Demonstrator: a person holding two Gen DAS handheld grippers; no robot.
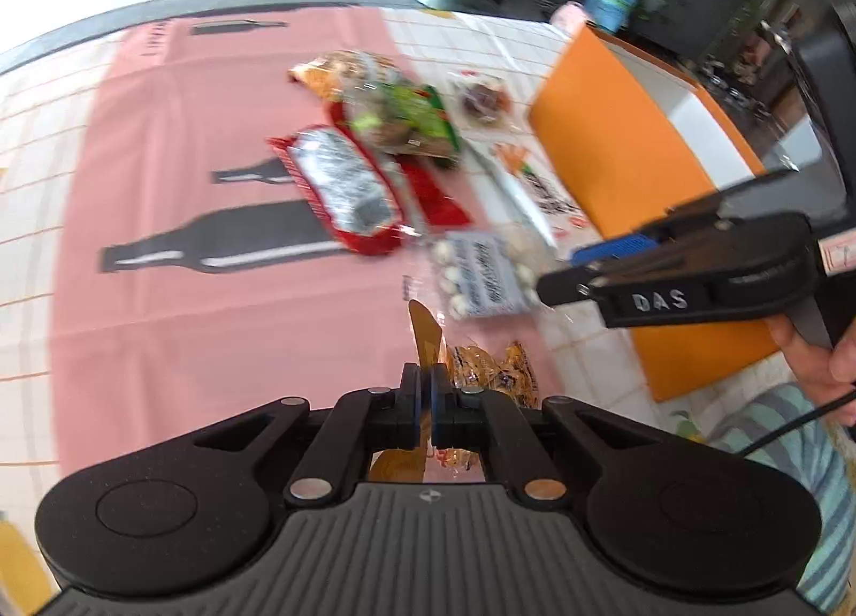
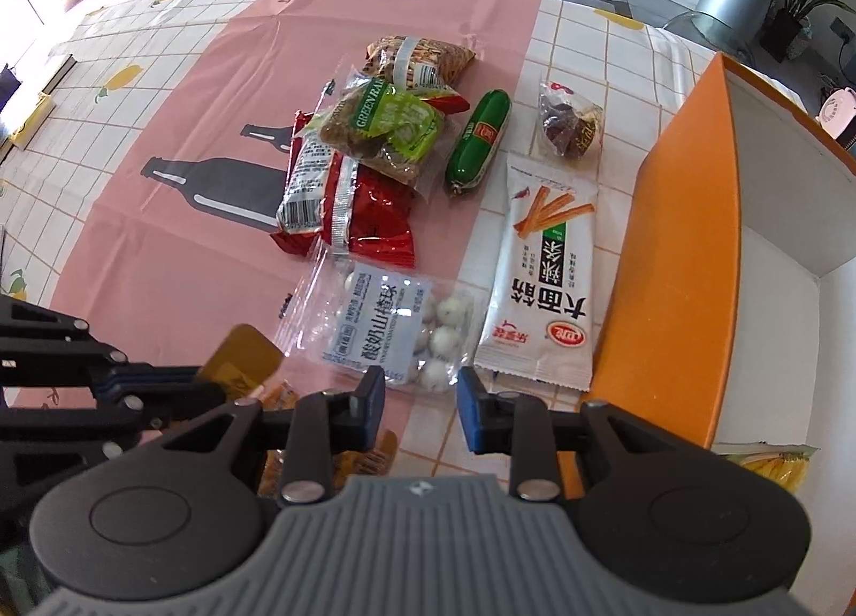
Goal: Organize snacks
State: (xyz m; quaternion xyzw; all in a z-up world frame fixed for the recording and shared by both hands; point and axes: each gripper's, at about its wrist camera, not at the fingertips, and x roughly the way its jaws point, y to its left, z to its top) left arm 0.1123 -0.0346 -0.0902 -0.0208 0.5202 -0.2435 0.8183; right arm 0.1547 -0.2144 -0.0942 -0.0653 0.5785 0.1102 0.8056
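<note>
My left gripper (image 1: 426, 391) is shut on the edge of a gold-orange snack packet (image 1: 492, 370), lifted a little off the pink tablecloth; a flap of the packet sticks up between the pads. In the right wrist view the same packet (image 2: 241, 359) shows at the left gripper (image 2: 203, 383). My right gripper (image 2: 420, 402) is open with nothing between its fingers, just above the near edge of a clear packet of white balls (image 2: 385, 332). From the left wrist view the right gripper (image 1: 578, 268) hovers over that packet (image 1: 481, 279). An orange box (image 2: 674, 241) with a white inside stands to the right.
Piled on the cloth are red packets (image 2: 369, 220), a green-and-brown packet (image 2: 385, 134), a nut packet (image 2: 417, 56), a green sausage (image 2: 479, 142), a white strip-snack packet (image 2: 545, 284) and a small clear packet of dark sweets (image 2: 570, 126). A person's hand (image 1: 818, 359) holds the right gripper.
</note>
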